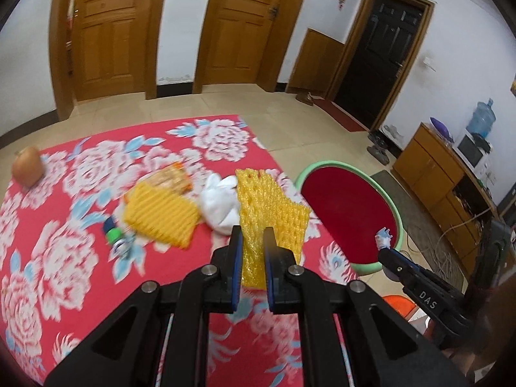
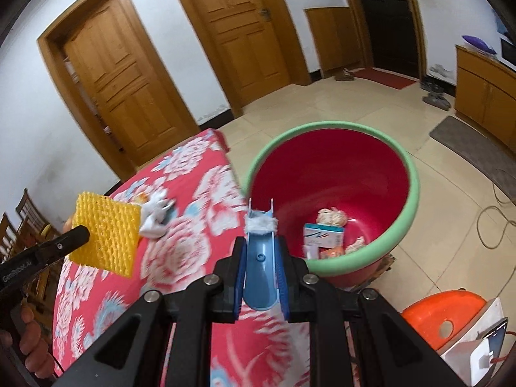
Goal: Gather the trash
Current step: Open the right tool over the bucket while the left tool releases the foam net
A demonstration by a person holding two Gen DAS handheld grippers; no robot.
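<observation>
My left gripper (image 1: 252,235) is shut on a yellow foam net sleeve (image 1: 271,213) and holds it above the red floral table (image 1: 64,258); the sleeve also shows in the right wrist view (image 2: 106,232). My right gripper (image 2: 260,245) is shut on a blue plastic piece with white fluff at its tip (image 2: 260,251), at the table's edge next to the red bin with a green rim (image 2: 335,177). The bin holds a small box (image 2: 324,237) and crumpled wrappers. On the table lie a second yellow net sleeve (image 1: 161,216), a white crumpled tissue (image 1: 219,206), a snack wrapper (image 1: 171,177) and a small green-and-blue piece (image 1: 113,230).
An onion (image 1: 27,166) sits at the table's far left. An orange stool (image 2: 445,312) stands right of the bin. Wooden doors (image 1: 106,32) and a cabinet (image 1: 435,167) line the walls. Cables lie on the tiled floor.
</observation>
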